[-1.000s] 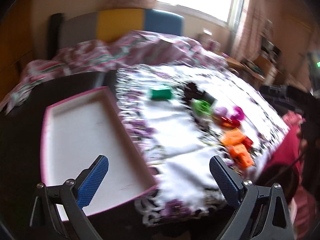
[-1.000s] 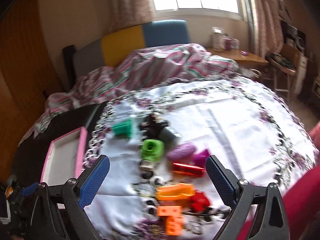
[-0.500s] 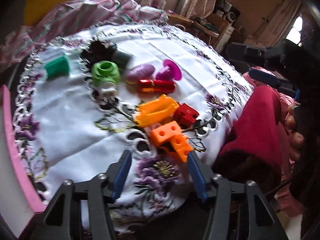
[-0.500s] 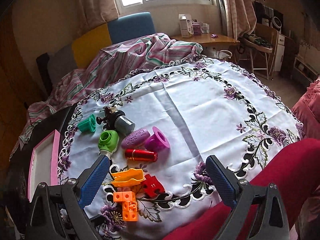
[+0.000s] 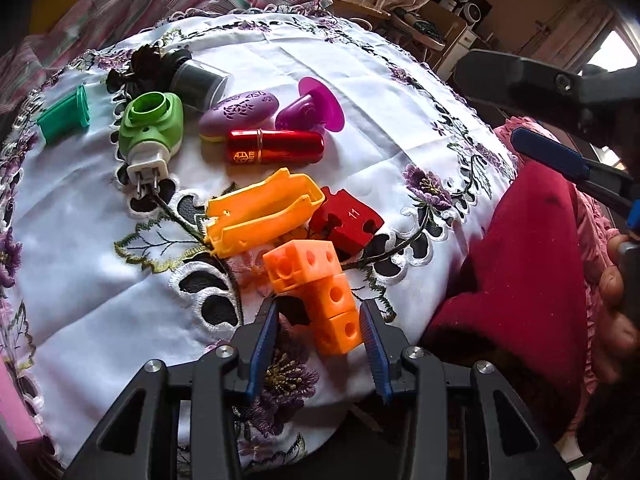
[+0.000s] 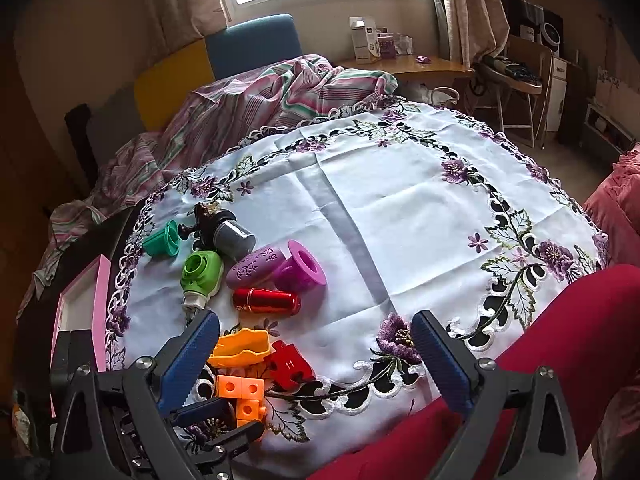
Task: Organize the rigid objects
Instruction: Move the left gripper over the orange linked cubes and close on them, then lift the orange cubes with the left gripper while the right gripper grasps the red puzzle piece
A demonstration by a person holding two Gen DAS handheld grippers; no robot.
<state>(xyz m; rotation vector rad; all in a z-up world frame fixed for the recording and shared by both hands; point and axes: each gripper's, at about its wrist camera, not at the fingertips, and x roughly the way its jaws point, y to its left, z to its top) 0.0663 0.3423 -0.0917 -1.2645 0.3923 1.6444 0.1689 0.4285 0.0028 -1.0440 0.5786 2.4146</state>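
while the left gripper's (image 5: 318, 332) jaws have just been closing around the lower leg of the orange cube block (image 5: 320, 284), with a gap showing at the left pad, we are seeing its long axis running away from us, between the pads. our right gripper (image 6: 316, 354) is hanging wide and empty, farther off. just beyond, the yellow-orange clip (image 5: 260, 212) and red puzzle piece (image 5: 348, 220) are crowding the block's far end. the pink tray (image 6: 86, 300) is lying off the worktop's left edge, well apart.
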